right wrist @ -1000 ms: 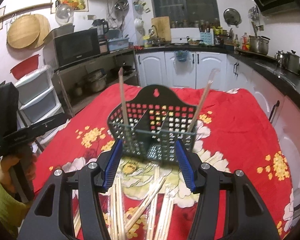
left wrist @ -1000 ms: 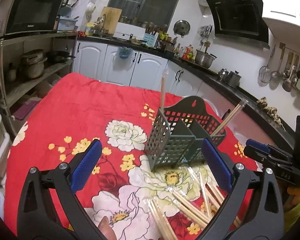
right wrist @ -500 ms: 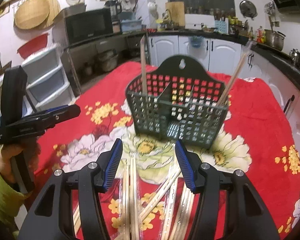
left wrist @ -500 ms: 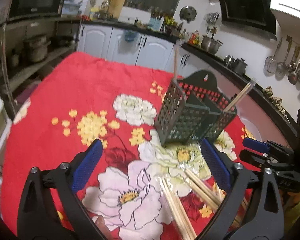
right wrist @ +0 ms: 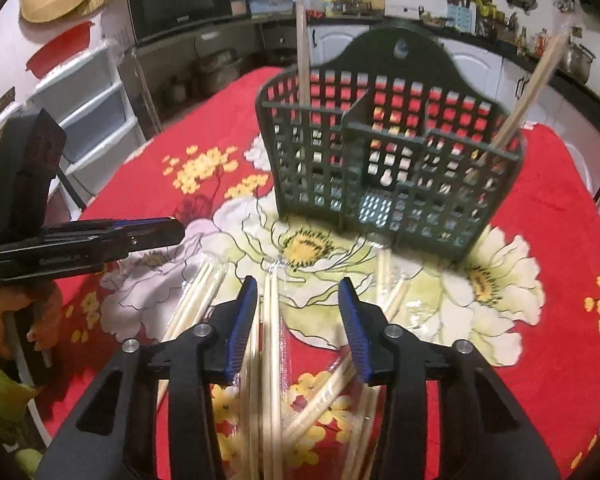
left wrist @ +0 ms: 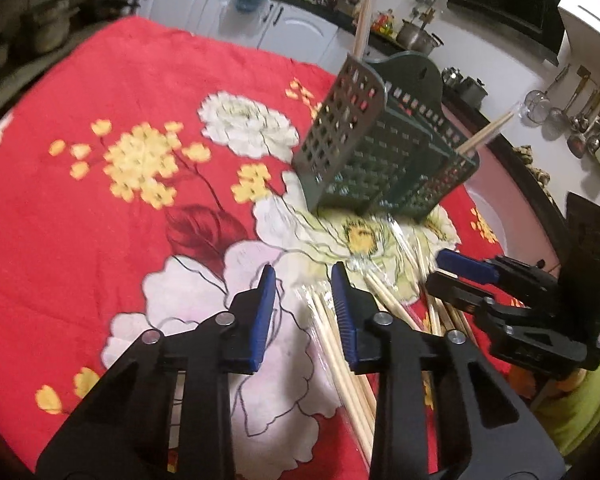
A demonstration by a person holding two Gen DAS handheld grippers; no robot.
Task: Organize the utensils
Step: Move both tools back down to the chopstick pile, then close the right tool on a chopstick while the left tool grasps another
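Near the middle of the surface [right wrist: 560, 216], under its red flowered cloth, we are lowering both hand-held grippers onto the wrapped chopsticks [right wrist: 274, 320] lying loose just in front of the green utensil basket [right wrist: 388, 160]. Our left hand-held gripper [left wrist: 303, 304] is closing, its jaws not yet pressing; one pair seems to lie between them, though we are not sure. Our right hand-held gripper [right wrist: 298, 320] is closing too, straddling a pair whose long axis is running straight ahead toward the basket, between the pads rather than across them. Neither is gripping yet. Two pairs are already standing in the basket's end compartments. We are judging the right hand nearer its grasp.
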